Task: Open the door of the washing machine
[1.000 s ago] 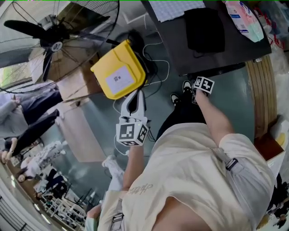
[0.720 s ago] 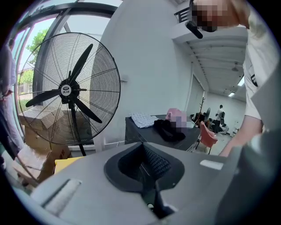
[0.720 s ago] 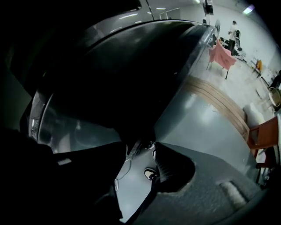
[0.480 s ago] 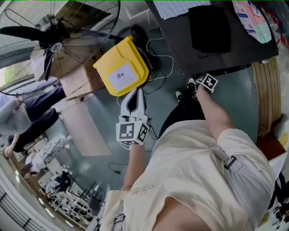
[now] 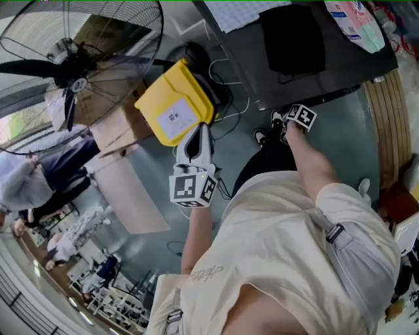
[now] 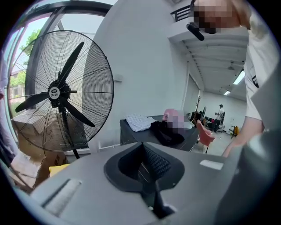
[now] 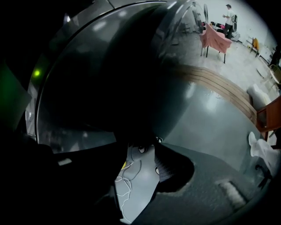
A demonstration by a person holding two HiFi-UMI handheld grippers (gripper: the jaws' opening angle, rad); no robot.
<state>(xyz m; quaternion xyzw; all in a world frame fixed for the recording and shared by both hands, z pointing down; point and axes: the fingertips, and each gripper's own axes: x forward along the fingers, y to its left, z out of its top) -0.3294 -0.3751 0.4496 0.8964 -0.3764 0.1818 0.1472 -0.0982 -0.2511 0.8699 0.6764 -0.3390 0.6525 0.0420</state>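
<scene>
A: Straight to the door (image 7: 101, 88): dark, round, glossy, filling the upper left of the right gripper view, green light (image 7: 37, 72) glowing at its left.
B: Right under its rim, the right gripper (image 7: 142, 151). Jaws wide apart, just been closing a touch, clamping nothing. Only floor and white cables (image 7: 123, 178) through the gap.
A: Switching to the head view: just the top of the washing machine (image 5: 340, 62), upper right, carrying a black cloth (image 5: 291, 39) and a checked cloth (image 5: 245, 12). Door face visible from the gripper camera alone.
B: Shoes (image 5: 262, 139) planted just beside that gripper, cables trailing across the floor nearby.
A: Left gripper (image 5: 199, 131) well apart from the machine, pads pressed together on nothing, aimed toward a yellow case (image 5: 173, 108).
B: Past that, cardboard boxes (image 5: 118, 127) and a big standing fan (image 5: 72, 78); upright and full height only in the left gripper view.
A: Against a second ago: both grippers in much the same spots, a bystander (image 5: 33, 186) shifted lower along the left edge.
</scene>
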